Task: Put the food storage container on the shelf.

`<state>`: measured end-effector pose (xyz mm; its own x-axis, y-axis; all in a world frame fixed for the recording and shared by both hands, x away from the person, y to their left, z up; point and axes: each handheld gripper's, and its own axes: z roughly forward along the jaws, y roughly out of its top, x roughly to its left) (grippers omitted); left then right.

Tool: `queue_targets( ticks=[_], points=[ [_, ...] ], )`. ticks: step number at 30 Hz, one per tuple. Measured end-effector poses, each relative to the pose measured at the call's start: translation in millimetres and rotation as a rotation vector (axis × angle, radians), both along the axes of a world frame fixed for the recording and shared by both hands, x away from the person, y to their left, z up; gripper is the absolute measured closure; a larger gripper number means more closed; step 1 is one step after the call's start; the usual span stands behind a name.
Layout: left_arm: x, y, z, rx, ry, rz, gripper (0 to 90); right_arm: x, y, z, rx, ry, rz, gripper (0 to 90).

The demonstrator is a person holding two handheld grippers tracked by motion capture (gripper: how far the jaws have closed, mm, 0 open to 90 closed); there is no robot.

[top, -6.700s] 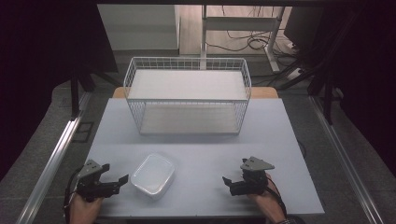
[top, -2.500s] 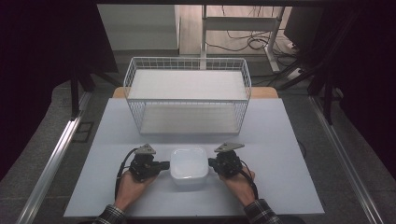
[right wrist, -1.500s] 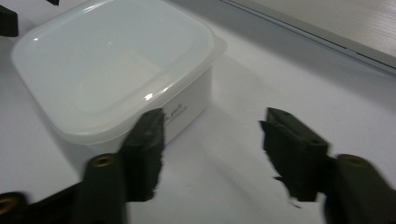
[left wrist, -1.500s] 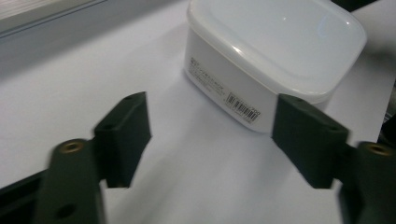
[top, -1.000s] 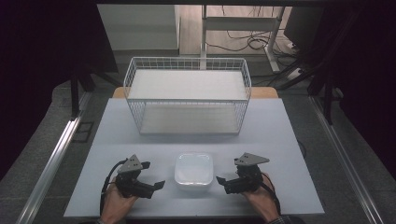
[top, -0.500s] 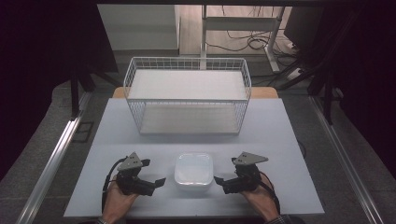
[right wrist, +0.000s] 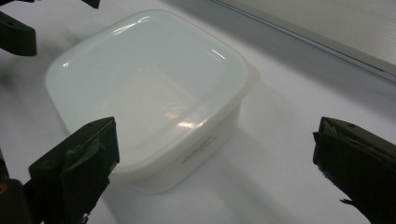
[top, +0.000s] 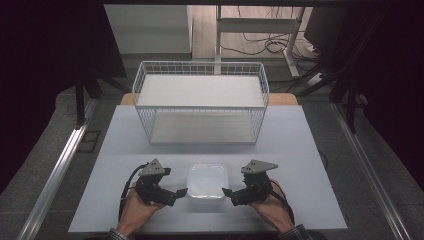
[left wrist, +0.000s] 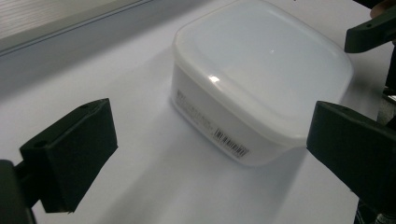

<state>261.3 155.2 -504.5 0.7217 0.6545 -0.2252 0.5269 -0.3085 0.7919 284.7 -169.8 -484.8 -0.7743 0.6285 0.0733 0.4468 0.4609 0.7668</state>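
- Box [top: 207, 182]: white plastic, lid on, sits flat on the table [top: 300, 145] near the front edge, roughly centred left to right.
- Left gripper [top: 176, 192]: at the box's left side, fingers spread wide, holding nothing. Front fingertip is just beside the box wall; can't tell from the high view whether it touches.
- Left gripper view: both fingers [left wrist: 70, 154] stand well apart with the box [left wrist: 261, 79] ahead and between them, not clamped. Barcode label shows on the near box wall.
- Right gripper [top: 231, 195]: at the box's right side, mirroring the left, fingers spread, holding nothing. Tip just beside the box; contact not clear.
- Right gripper view: fingers [right wrist: 74, 168] wide apart, box [right wrist: 144, 88] ahead, closer to the finger at the left of that view. Faint print on the near box wall, unreadable.
- Hands: left hand [top: 136, 209] and right hand [top: 272, 207] come in from the bottom edge, each wrapped around its gripper, resting low at table level.
- Basket [top: 200, 102]: white wire, stands at the back of the table, well apart from the box and both grippers. Nothing visible inside but its white floor.
- Lid reflects glare in both gripper views, so contents of the box can't be told.
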Motion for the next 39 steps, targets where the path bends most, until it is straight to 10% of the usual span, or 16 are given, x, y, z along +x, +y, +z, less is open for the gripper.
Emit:
queue_targets(
  ticks=[17,29,39],
  points=[
    [30.2,-29.5,-3.8,-0.022,0.072,-0.029,0.0,14.0,23.2,-2.4,-0.004,0.092,0.02,1.5],
    [20.4,-34.1,-9.7,-0.07,0.174,-0.104,8.9,11.8,22.2,-7.3,0.052,0.277,0.054,12.3],
    [3.2,-12.0,-1.6,-0.132,0.171,-0.032,53.2,2.3,10.1,6.1,0.056,0.269,0.004,45.4]
  ],
)
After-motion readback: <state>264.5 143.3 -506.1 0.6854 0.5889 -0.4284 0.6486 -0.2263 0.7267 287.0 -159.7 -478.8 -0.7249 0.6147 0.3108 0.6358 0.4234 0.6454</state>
